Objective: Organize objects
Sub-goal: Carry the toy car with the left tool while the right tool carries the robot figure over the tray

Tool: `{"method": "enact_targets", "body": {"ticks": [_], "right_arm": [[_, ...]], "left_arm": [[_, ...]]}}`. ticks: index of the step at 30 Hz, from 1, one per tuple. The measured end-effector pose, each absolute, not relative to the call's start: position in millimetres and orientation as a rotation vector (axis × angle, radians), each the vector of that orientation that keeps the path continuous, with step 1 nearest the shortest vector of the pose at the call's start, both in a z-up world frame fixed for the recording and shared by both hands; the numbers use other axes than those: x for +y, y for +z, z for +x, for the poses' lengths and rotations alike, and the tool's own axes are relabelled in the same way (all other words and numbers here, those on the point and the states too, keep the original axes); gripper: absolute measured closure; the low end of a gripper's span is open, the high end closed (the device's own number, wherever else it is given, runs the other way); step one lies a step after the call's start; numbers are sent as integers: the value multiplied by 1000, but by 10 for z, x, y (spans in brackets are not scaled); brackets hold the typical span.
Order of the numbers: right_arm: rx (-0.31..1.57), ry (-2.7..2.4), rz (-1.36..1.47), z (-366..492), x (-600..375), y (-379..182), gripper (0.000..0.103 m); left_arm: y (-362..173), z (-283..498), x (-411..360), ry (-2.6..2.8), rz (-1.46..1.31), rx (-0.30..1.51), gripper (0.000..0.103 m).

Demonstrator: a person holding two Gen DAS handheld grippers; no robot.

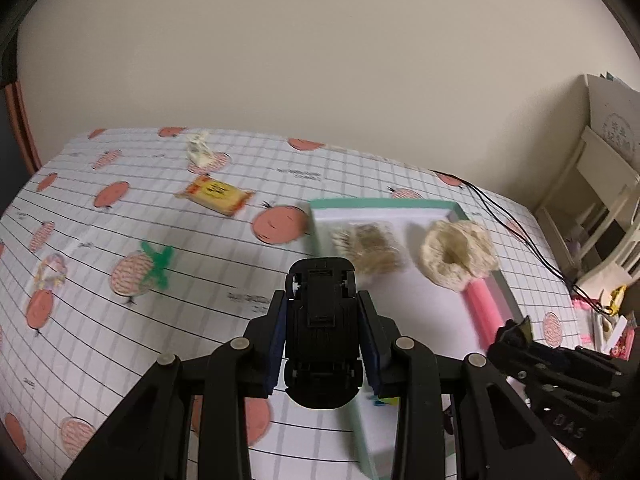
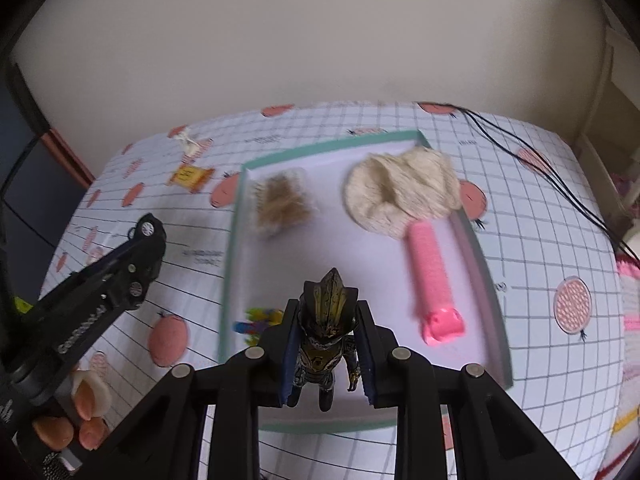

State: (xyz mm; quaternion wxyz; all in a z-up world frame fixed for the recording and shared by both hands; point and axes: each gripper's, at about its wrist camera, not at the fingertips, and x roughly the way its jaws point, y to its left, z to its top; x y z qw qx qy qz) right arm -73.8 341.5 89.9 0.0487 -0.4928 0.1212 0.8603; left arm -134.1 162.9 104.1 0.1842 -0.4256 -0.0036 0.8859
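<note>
My left gripper (image 1: 322, 300) is shut on a black toy car (image 1: 322, 344), underside facing up, held above the table just left of the tray's near corner. The teal-rimmed white tray (image 1: 380, 202) holds a brown fuzzy piece (image 1: 370, 248), a cream knitted piece (image 1: 456, 254) and a pink roller (image 1: 482, 304). My right gripper (image 2: 327, 308) is shut on a dark and gold action figure (image 2: 324, 336), above the near part of the tray (image 2: 320, 148). A small multicoloured toy (image 2: 260, 320) lies in the tray by its left wall. The car (image 2: 146, 240) and left gripper (image 2: 136, 260) show at the left.
On the fruit-print cloth left of the tray lie a yellow packet (image 1: 216, 194), a white wrapper (image 1: 199, 150), a green clip (image 1: 158, 266) and a bead bracelet (image 1: 50, 274). Black cables (image 2: 552, 176) run across the right side. A person's fingers (image 2: 90, 400) show at lower left. A wall stands behind.
</note>
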Motion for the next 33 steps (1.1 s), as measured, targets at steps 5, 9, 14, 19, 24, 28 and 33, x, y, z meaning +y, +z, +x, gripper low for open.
{"method": "enact_targets", "body": {"ticks": [5, 9, 14, 19, 24, 28, 33], "right_arm": [[349, 2571, -1535, -741, 3468, 781, 75], [365, 2563, -1530, -766, 3491, 744, 75], [371, 2560, -1501, -815, 3525, 684, 75], [428, 2547, -1467, -869, 3608, 611, 75], [437, 2523, -1481, -946, 3632, 502, 75], [427, 2521, -1491, -1002, 3613, 446, 75], [444, 2517, -1500, -1047, 3608, 382, 75]], "left_arm": [[944, -1314, 1802, 2449, -1223, -5, 68], [891, -1324, 1913, 2435, -1221, 31, 68], [804, -1393, 1981, 2434, -1237, 26, 68], [707, -1474, 2054, 2414, -1255, 1, 68], [588, -1509, 2172, 2413, -1269, 42, 68], [510, -1522, 2247, 2392, -1293, 49, 68], [418, -1523, 2321, 2387, -1315, 95, 68]]}}
